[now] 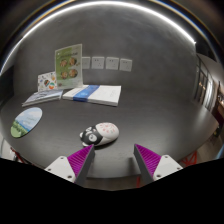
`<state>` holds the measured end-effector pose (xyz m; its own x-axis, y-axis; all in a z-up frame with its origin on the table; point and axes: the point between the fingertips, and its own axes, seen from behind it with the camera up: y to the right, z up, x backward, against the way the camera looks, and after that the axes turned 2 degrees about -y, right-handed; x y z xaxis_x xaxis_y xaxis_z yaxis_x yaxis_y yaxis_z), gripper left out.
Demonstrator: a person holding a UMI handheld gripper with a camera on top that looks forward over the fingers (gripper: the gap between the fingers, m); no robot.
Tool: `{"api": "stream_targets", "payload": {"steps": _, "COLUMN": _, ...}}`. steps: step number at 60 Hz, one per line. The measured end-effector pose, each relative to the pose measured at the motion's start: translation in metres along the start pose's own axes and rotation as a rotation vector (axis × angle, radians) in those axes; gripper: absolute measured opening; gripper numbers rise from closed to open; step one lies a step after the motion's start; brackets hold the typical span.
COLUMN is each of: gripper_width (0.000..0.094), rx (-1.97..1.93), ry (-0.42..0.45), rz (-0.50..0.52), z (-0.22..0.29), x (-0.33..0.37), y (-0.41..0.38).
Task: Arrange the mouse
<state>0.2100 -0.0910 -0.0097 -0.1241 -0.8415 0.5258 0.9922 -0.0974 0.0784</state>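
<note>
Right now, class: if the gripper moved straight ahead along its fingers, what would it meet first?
Probably the mouse, lying on the table just ahead of the open gripper, slightly toward its left finger. Depth is uncertain.

The mouse (101,133) is light grey to white over most of its shell, with a black section at its left end. The table (150,118) surface is uniform dark grey. The gripper (116,160) carries magenta pads (80,160) marked with fine diagonal ridging, set on white finger bodies. The far book (93,94) is white with a blue band. The upright card (67,62) is green and white with orange patches. The oval item (25,122) at far left is pale blue and green.
</note>
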Motion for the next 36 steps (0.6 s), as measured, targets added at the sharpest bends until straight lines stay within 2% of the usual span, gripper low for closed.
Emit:
{"api": "stream_targets", "payload": {"steps": 8, "gripper_width": 0.0835, "rx": 0.002, "ry": -0.019, "rz": 0.106, "z": 0.012, "x": -0.025, "y": 0.0}}
{"api": "stream_targets", "payload": {"steps": 27, "gripper_width": 0.0827, "rx": 0.111, "ry": -0.027, "rz": 0.199, "z": 0.058, "x": -0.09, "y": -0.011}}
{"api": "stream_targets", "payload": {"steps": 28, "gripper_width": 0.0871, "rx": 0.111, "ry": -0.031, "rz": 0.2, "z": 0.058, "x": -0.092, "y": -0.011}}
{"api": "stream_targets", "payload": {"steps": 29, "gripper_width": 0.0873, "rx": 0.104, "ry": -0.042, "rz": 0.211, "z": 0.059, "x": -0.094, "y": -0.013}}
{"api": "stream_targets", "payload": {"steps": 31, "gripper_width": 0.0824, "rx": 0.092, "ry": -0.043, "rz": 0.215, "z": 0.063, "x": -0.101, "y": -0.012}}
{"api": "stream_targets", "payload": {"steps": 36, "gripper_width": 0.0807, "rx": 0.036, "ry": -0.072, "rz": 0.254, "z": 0.067, "x": -0.112, "y": -0.016}}
